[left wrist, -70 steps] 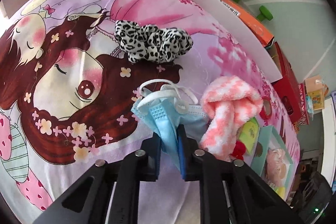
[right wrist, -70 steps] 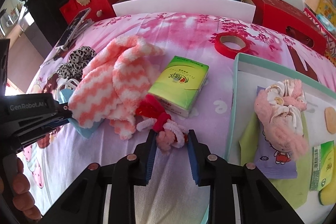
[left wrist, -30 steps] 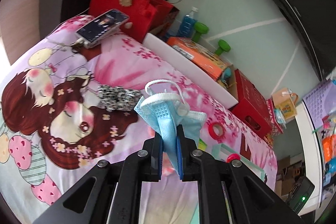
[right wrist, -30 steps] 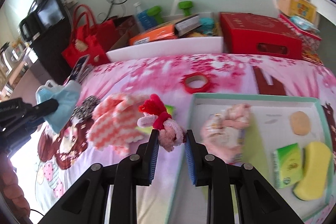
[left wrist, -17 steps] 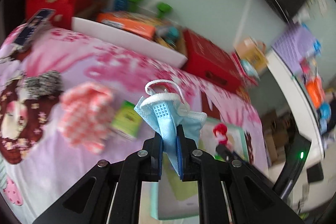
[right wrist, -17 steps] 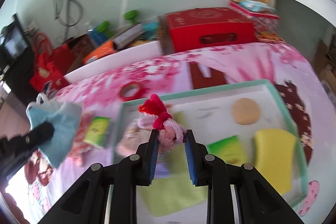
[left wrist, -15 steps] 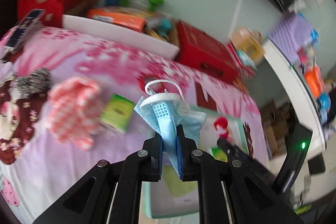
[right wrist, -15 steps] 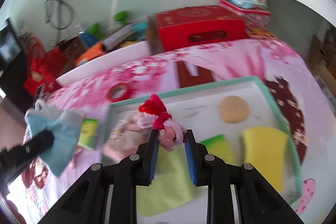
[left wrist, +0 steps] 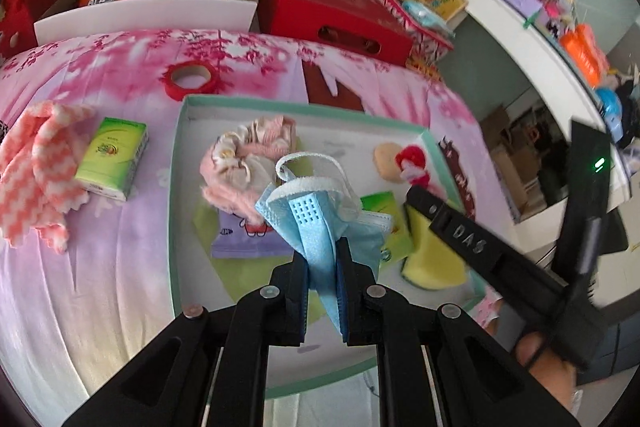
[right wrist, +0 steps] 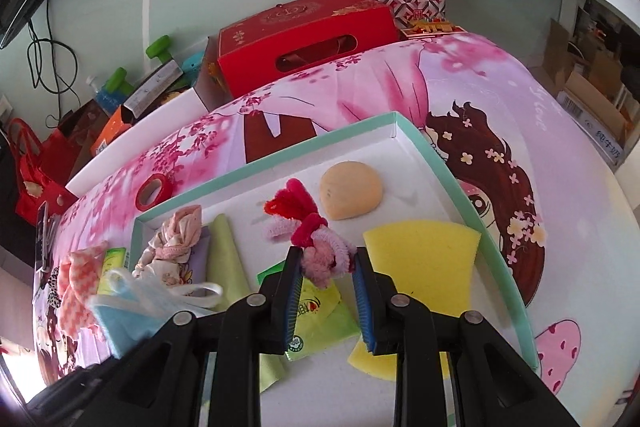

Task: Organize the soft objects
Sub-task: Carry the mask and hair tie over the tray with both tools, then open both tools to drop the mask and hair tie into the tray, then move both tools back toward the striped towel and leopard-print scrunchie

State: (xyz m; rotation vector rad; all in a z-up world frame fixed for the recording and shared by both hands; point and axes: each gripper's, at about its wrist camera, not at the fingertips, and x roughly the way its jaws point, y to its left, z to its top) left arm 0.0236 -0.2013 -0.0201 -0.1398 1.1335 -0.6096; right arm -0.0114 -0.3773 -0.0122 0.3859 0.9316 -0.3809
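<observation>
Left gripper: clamped narrow on a blue face mask, pinched low on its folded body so the white ear loops stand up above the pads. Right gripper: closed around a small fuzzy toy of pink and red chenille, held by its pink lower end, red top poking forward. Both held in the air above the tray, clear of its floor as far as can be judged.

Step in hand, most likely: setting both soft things down inside the tray. Best done by lowering each until it rests on the tray floor before letting go — not dropping from height, since the mask is light and would drift. For the mask, a bare patch of tray floor for preference rather than a landing on the pile. For the toy, the white floor near the round beige puff looks open. Worth keeping the two grippers apart on the way down, the right one already crossing close in the left view.

Mask: pleated, limp, creased into a fan, loops loose. Toy: twisted fuzzy strands, springy-looking, likely to hold its shape.

Further out in the tray: a pink scrunchie, a yellow sponge. Outside it, left on the bedsheet — a pink-and-white towel, a green tissue pack, a red tape roll.
</observation>
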